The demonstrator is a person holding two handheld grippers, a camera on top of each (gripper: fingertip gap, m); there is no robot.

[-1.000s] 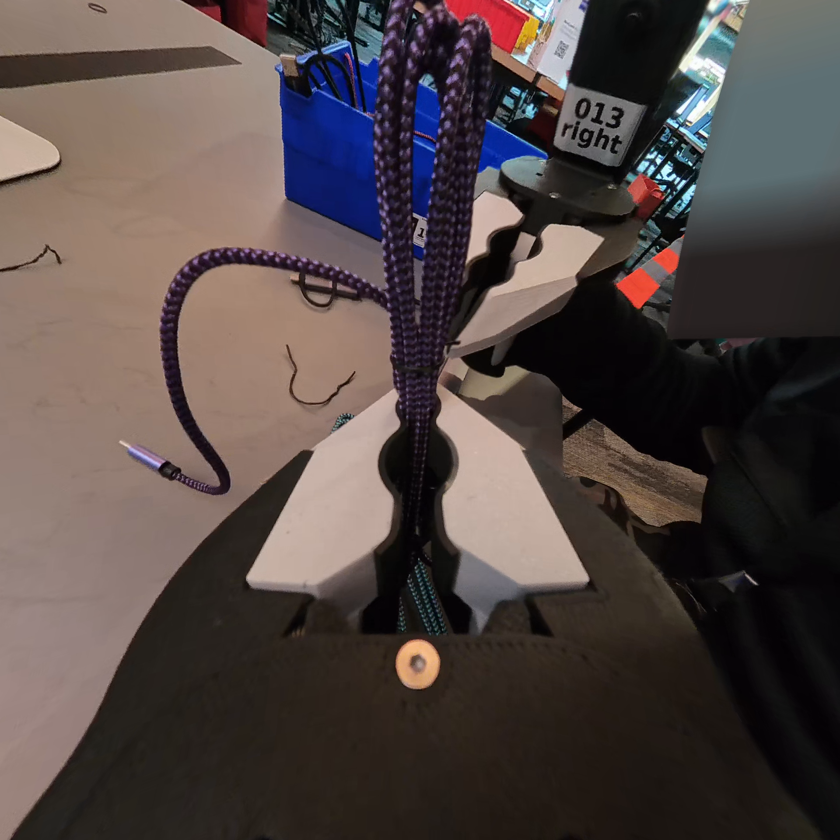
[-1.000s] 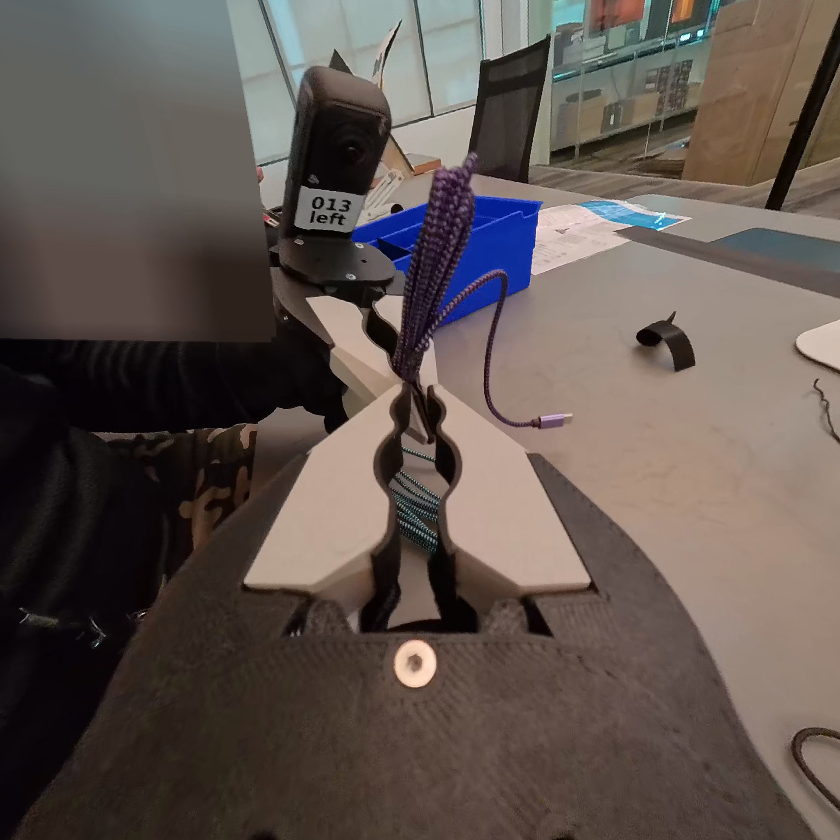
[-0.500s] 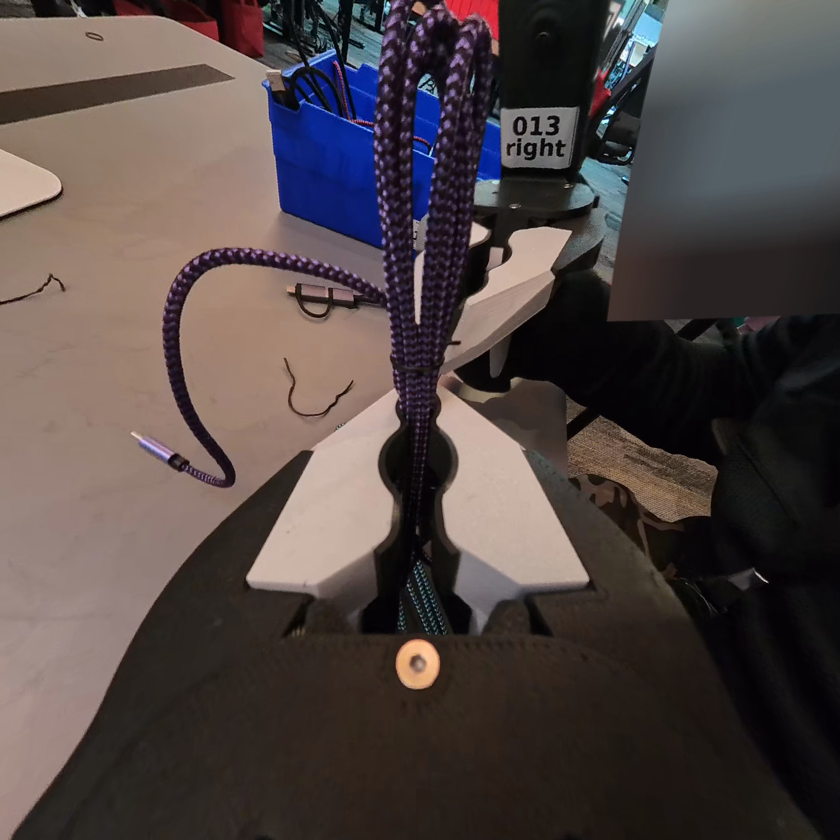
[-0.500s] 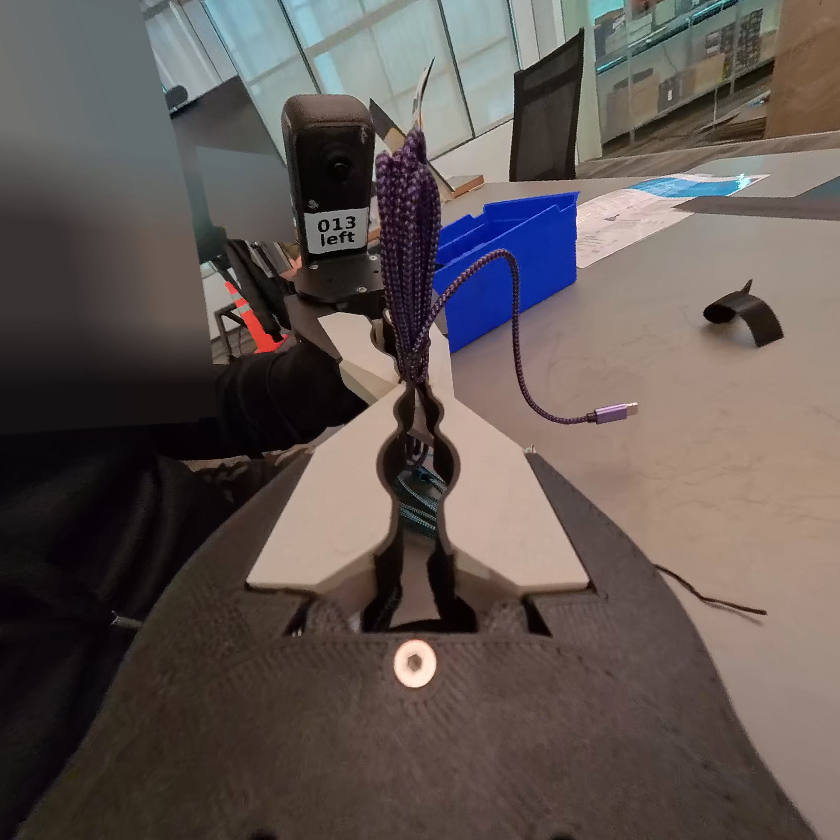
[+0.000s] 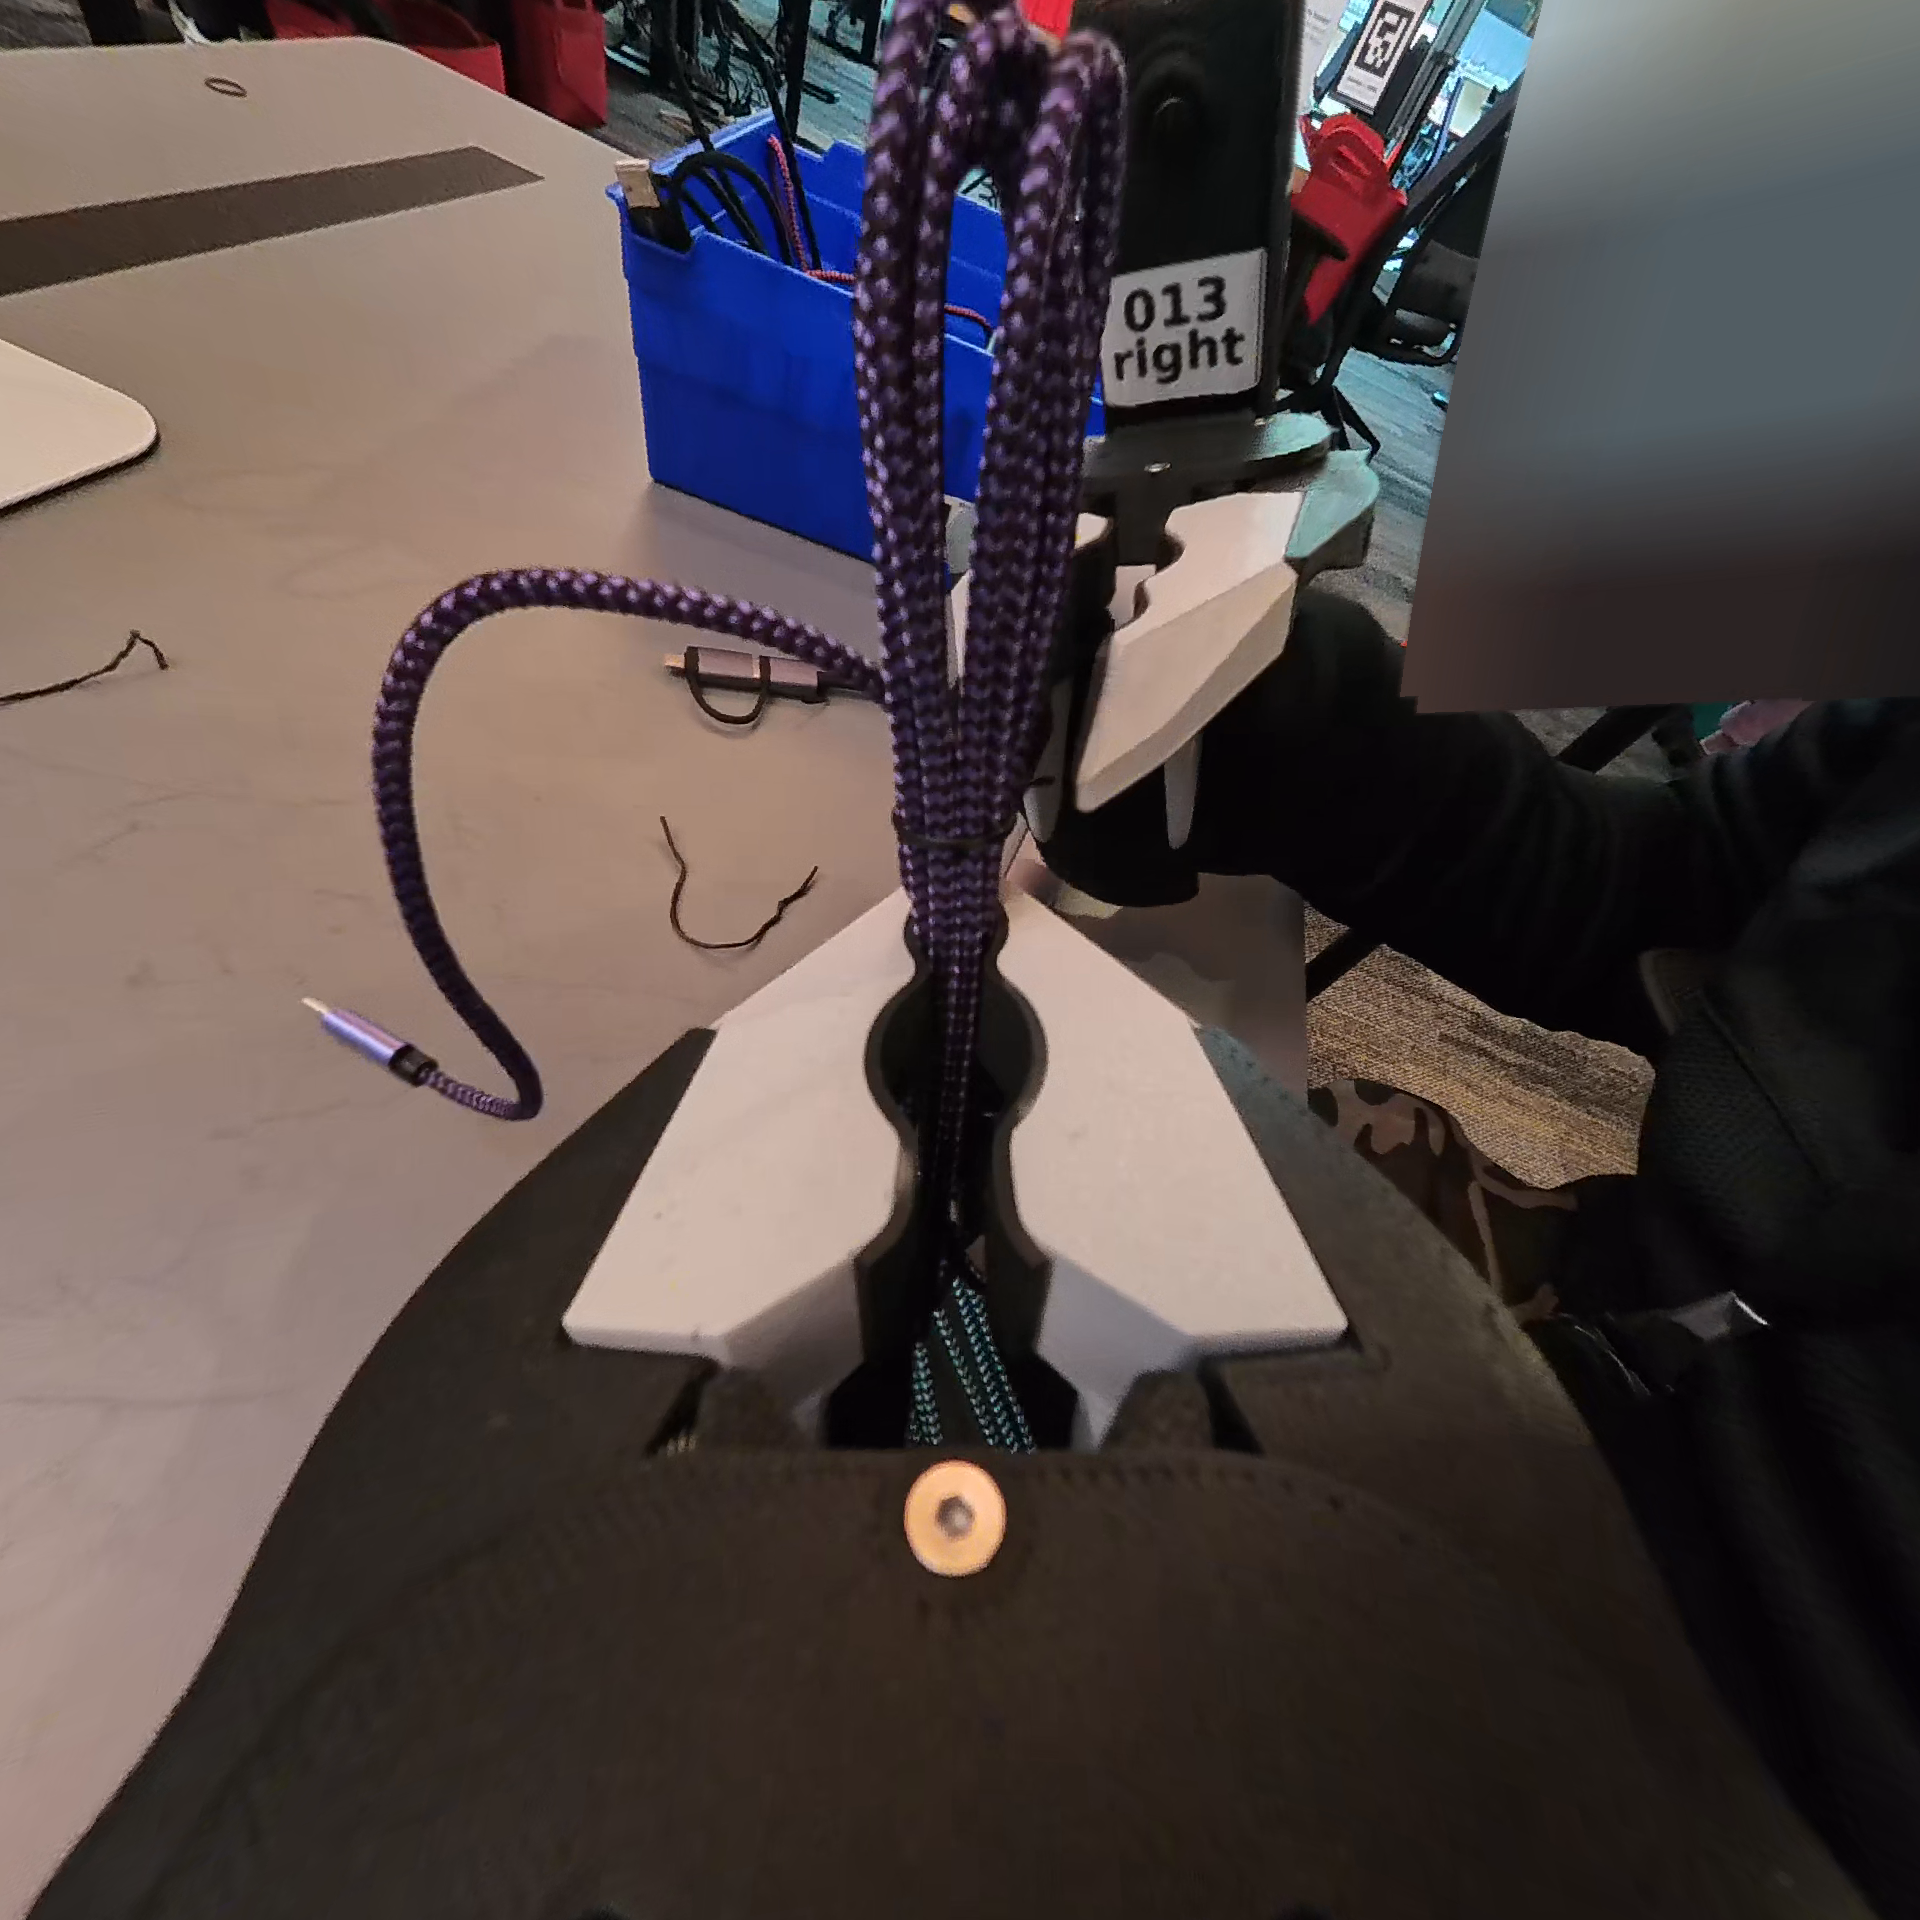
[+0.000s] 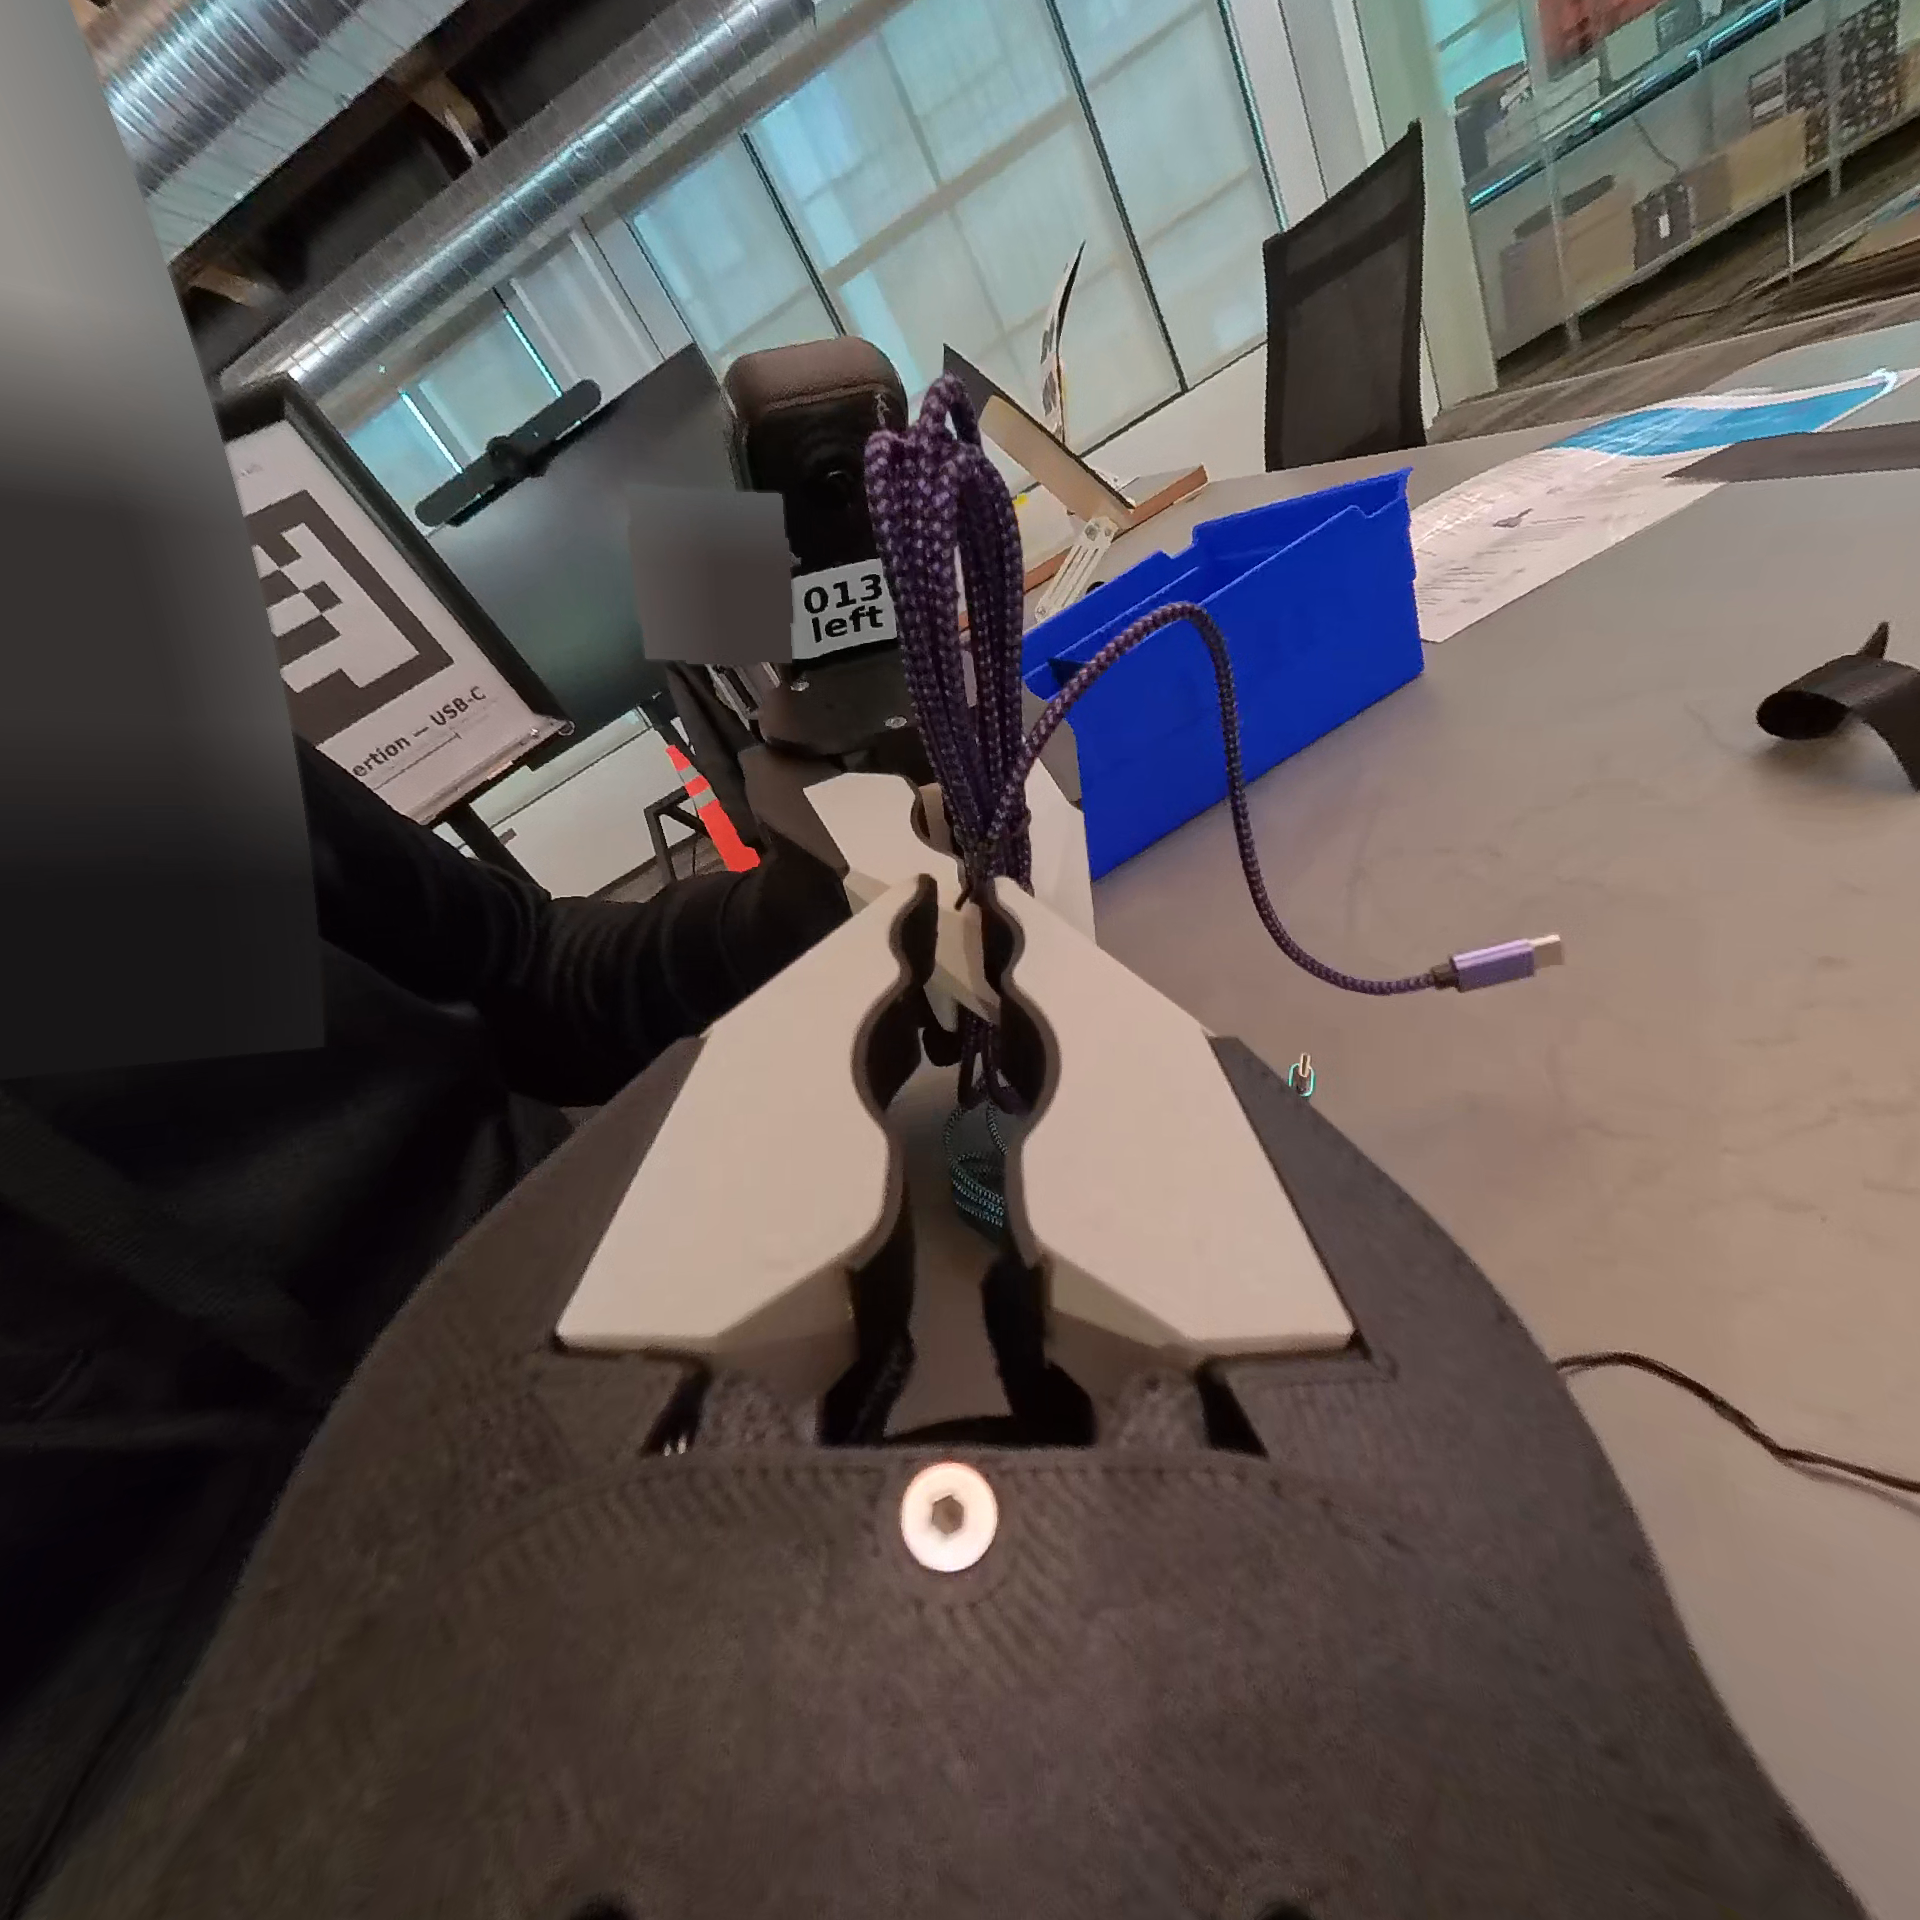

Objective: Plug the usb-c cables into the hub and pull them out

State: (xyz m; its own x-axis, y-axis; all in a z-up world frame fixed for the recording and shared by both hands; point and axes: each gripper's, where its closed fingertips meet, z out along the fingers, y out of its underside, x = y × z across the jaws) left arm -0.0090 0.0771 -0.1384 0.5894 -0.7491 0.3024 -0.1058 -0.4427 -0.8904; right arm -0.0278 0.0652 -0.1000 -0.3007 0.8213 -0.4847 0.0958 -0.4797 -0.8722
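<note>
Cable (image 5: 977, 436), purple and braided, stands as a folded bundle bound by a thin black tie (image 5: 951, 836) just above the tips of the left gripper (image 5: 956, 935), whose jaws are closed tight on the bundle below the tie. One loose end arcs out from the bundle and hangs over the grey table (image 5: 260, 810), ending in a purple metal plug (image 5: 358, 1034) just above the surface. A second cable (image 5: 966, 1382) with a teal and black weave shows low between the same jaws. The right gripper (image 6: 956, 904) meets the bundle from the other side at the height of the tie; its jaws are nearly closed at the tips, and whether they pinch the tie, the cable or nothing cannot be told. Behind the bundle, near the table's far edge, stands a blue bin (image 5: 748, 395) that holds several dark cables and a red one, with a silver plug sticking up at one corner. On the table between bin and bundle lies a small grey adapter (image 5: 748, 670) with a black loop, and nearer lies a thin dark thread (image 5: 727, 904). In the right wrist view a curled black strap (image 6: 1839, 707) lies toward the table's right edge.
</note>
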